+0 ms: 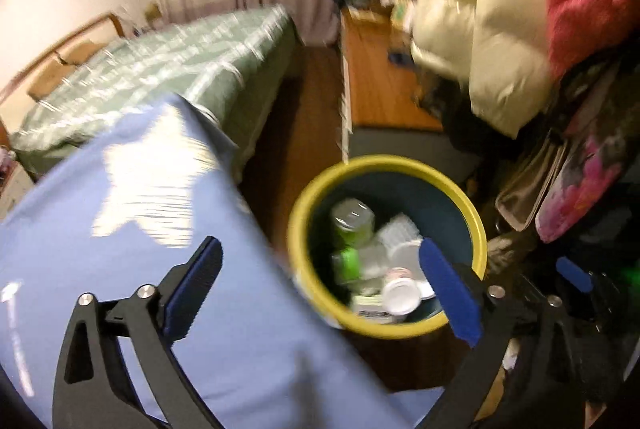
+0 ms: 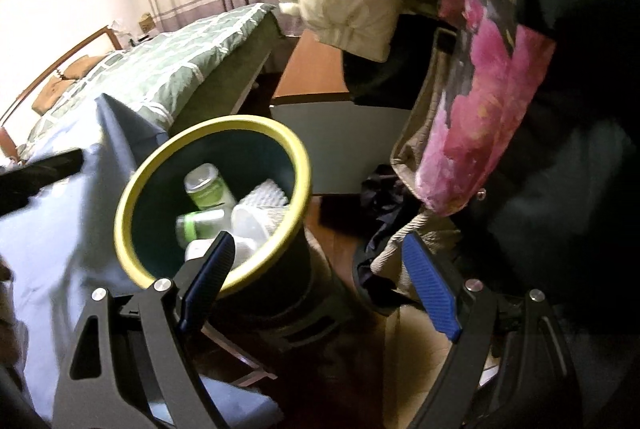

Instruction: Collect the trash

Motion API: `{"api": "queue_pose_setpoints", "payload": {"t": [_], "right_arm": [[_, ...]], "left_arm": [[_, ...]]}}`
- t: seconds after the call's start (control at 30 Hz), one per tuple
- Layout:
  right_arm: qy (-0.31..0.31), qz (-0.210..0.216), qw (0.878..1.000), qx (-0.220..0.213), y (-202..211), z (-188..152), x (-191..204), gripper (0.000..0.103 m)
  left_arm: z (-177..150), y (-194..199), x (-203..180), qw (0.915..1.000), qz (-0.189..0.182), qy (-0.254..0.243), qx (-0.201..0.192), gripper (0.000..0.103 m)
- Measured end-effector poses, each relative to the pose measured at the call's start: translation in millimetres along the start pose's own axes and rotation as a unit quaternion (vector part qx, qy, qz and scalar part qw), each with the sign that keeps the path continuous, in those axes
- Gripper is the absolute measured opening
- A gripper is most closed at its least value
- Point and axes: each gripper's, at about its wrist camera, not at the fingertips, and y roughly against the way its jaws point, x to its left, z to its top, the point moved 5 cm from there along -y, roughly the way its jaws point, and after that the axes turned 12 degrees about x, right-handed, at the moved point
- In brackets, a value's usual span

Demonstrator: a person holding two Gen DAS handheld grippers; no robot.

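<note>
A round trash bin (image 1: 384,162) with a yellow rim and a dark inside stands on the floor beside the bed. It holds green-labelled bottles (image 1: 352,219), white plastic cups (image 1: 398,231) and a white lid (image 1: 401,294). My left gripper (image 1: 320,245) hovers over the bin's near rim, open, with nothing between its blue pads. In the right wrist view the same bin (image 2: 216,123) lies to the left of centre. My right gripper (image 2: 318,241) is open and empty, its left finger (image 2: 212,269) over the bin's near rim. One blue finger (image 1: 574,274) of the right gripper shows at the left view's right edge.
A blue sheet (image 1: 120,229) covers the near bed corner left of the bin, and a green checked quilt (image 1: 168,65) lies behind it. A wooden cabinet (image 1: 380,85) stands behind the bin. White and pink puffer coats (image 1: 500,29) and a floral bag (image 2: 480,101) hang close on the right.
</note>
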Motion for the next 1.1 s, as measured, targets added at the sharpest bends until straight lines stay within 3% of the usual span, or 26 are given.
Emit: {"api": "queue_pose_setpoints", "payload": {"t": [0.2,0.43,0.77,1.1], "right_arm": [[0.031,0.020,0.999,-0.022,24,-5,33,0.081],[0.081,0.044,0.994,-0.054,59,-12,79,0.081],[0.151,0.073,0.982,-0.085,107,-33,135,0.083],[0.167,0.086,0.976,-0.109,137,-53,147,0.084]], "left_arm": [[-45,88,75,0.9965,0.026,0.052,-0.061,0.098],[-126,169,154,0.9837,0.072,0.123,-0.109,0.098],[-211,224,188,0.9652,0.147,0.168,-0.136,0.098],[-261,262,206,0.9455,0.173,0.220,-0.166,0.098]]}}
